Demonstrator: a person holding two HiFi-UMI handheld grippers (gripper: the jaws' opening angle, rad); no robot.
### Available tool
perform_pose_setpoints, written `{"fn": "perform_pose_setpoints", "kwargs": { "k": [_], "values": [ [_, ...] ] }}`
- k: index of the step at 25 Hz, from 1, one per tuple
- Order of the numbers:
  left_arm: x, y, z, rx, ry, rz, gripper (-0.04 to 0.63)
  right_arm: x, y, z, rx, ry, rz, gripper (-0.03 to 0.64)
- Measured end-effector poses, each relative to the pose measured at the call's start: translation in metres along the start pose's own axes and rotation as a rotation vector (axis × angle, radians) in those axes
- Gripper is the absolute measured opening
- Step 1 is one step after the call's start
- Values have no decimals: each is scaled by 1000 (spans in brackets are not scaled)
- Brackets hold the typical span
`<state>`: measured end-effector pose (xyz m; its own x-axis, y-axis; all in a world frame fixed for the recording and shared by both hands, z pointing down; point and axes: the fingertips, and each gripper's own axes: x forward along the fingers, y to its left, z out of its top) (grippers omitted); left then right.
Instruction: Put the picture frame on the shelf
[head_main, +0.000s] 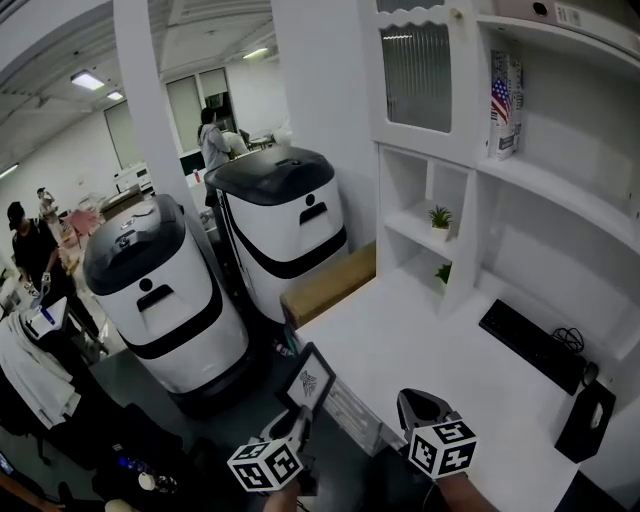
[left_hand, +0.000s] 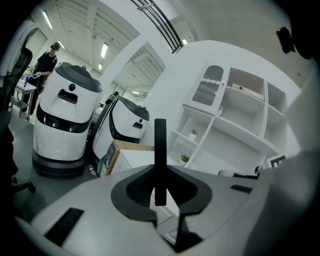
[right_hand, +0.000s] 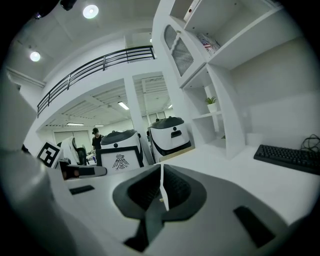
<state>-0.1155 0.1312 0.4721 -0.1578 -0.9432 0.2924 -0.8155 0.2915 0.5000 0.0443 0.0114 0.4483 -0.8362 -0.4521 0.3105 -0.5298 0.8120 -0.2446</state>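
The picture frame (head_main: 309, 379) is black with a white print and a small dark drawing. It hangs tilted above the desk's near left corner, and my left gripper (head_main: 299, 418) is shut on its lower edge. In the left gripper view the frame (left_hand: 160, 157) stands edge-on between the jaws as a dark upright bar. The right gripper view shows its front face (right_hand: 120, 162). My right gripper (head_main: 421, 404) hovers just right of it, jaws pressed together on nothing (right_hand: 162, 192). The white shelf unit (head_main: 545, 186) rises at the desk's far right.
Two white-and-black machines (head_main: 170, 290) (head_main: 285, 220) stand left of the white desk (head_main: 420, 340), with a cardboard box (head_main: 330, 285) between. A black keyboard (head_main: 530, 345), small potted plants (head_main: 440, 217) and a flag-printed box (head_main: 505, 105) sit by the shelves. People stand far left.
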Motion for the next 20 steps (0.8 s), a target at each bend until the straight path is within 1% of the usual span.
{"fn": "perform_pose_setpoints", "kwargs": {
  "k": [4, 10, 14, 20],
  "values": [
    [29, -4, 9, 1, 4, -3, 69, 17, -19, 12, -11, 0, -10, 2],
    [71, -7, 16, 12, 43, -25, 69, 38, -40, 24, 5, -5, -35, 2],
    [106, -6, 25, 35, 76, -62, 69, 59, -51, 33, 16, -19, -66, 2],
    [163, 3, 44, 55, 140, -135, 69, 100, -67, 45, 36, -17, -134, 2]
  ]
}}
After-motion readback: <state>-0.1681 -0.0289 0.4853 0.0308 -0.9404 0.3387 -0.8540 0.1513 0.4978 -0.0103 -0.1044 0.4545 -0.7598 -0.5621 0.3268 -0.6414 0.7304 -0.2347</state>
